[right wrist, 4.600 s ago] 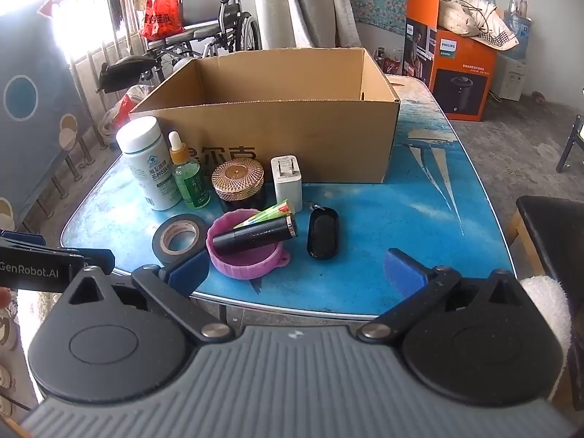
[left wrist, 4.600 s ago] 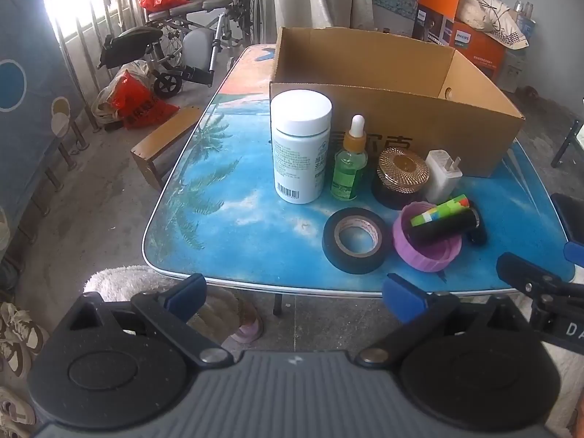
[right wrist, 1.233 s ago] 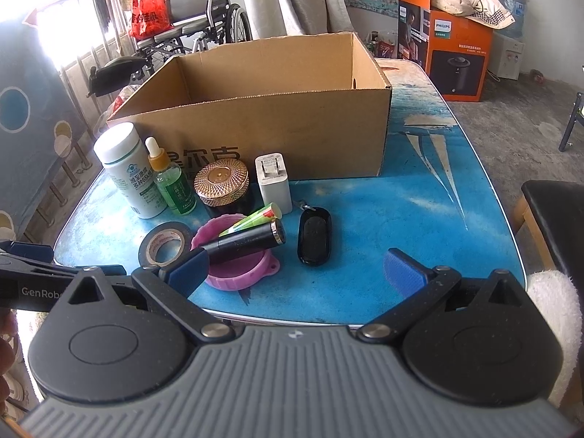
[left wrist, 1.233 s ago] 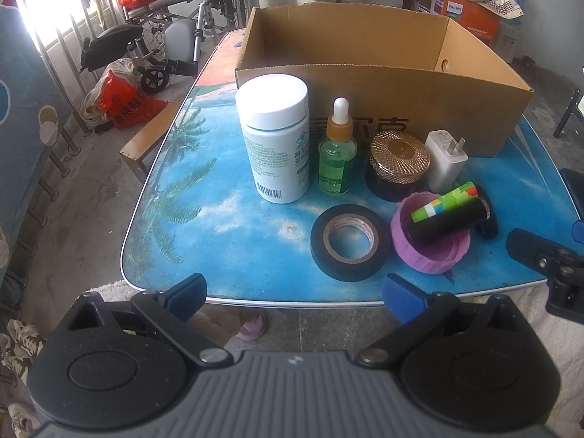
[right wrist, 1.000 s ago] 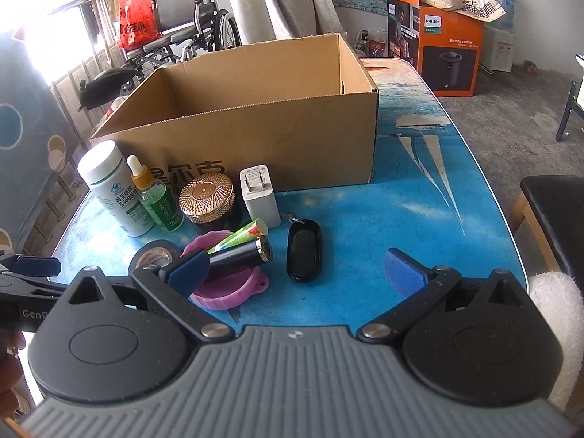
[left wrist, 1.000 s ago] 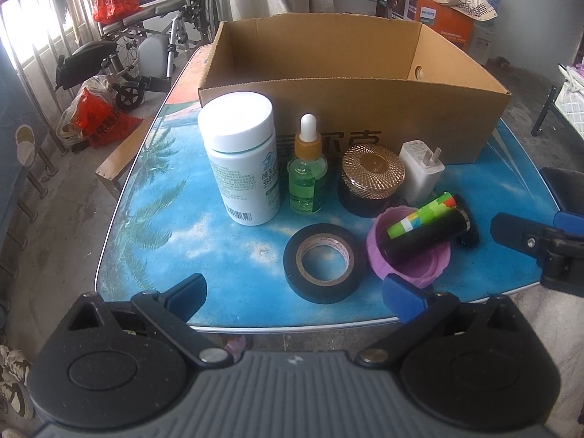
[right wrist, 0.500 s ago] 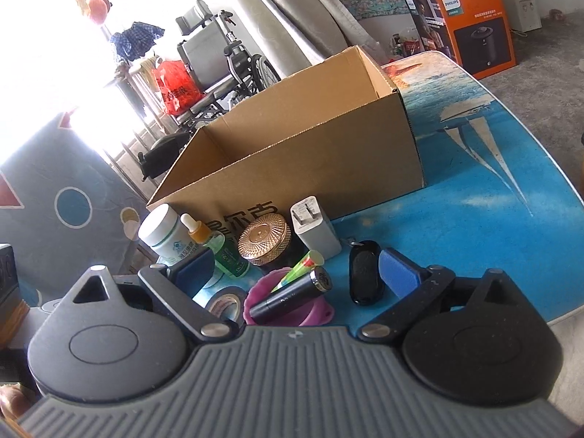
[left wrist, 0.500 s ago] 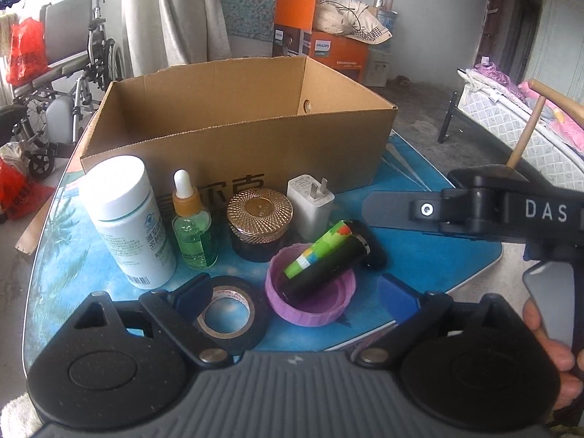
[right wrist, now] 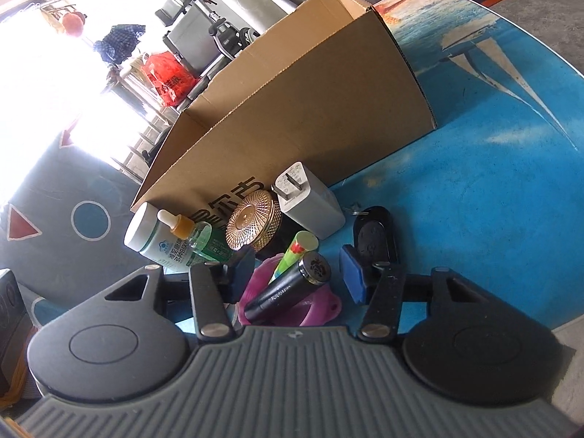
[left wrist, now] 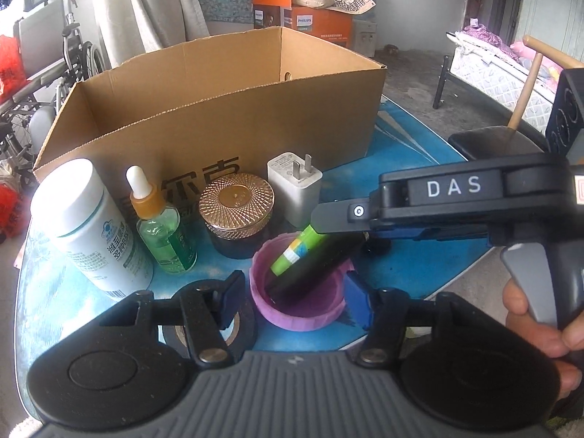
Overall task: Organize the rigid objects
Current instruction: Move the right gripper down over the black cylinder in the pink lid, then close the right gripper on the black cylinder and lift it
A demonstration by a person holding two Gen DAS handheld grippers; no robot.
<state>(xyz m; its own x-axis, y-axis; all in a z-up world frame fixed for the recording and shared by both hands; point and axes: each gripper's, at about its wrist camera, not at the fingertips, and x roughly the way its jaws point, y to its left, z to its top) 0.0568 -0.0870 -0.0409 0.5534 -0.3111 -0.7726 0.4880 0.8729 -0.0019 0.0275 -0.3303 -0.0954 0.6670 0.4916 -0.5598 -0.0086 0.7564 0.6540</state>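
A: How are the two grippers found?

B: The left gripper point(left wrist: 297, 292) is held over the purple cup point(left wrist: 297, 304) at the near edge of the blue table point(right wrist: 492, 189). Its fingers have just been closing and are seen flanking the cup, parted; contact with its wall cannot be told. The right gripper point(right wrist: 297, 268) has likewise just been closing, and the black tube point(right wrist: 288, 286) lying in the cup is framed between its fingers without visible contact.

A: Where are the other things placed?

B: Beside the black tube, a green tube point(left wrist: 297, 248) is leaned in the same cup. At ten o'clock from the cup a white pill bottle point(left wrist: 91, 222) is stood, then a green dropper bottle point(left wrist: 162, 226), a gold-lidded jar point(left wrist: 237, 215) and a white charger point(left wrist: 294, 189) (all in a row before the cardboard box point(left wrist: 219, 109)). A black tape roll point(left wrist: 211, 332) is partly hidden under the left fingers. A black key fob point(right wrist: 376, 233) is laid at three o'clock from the cup.
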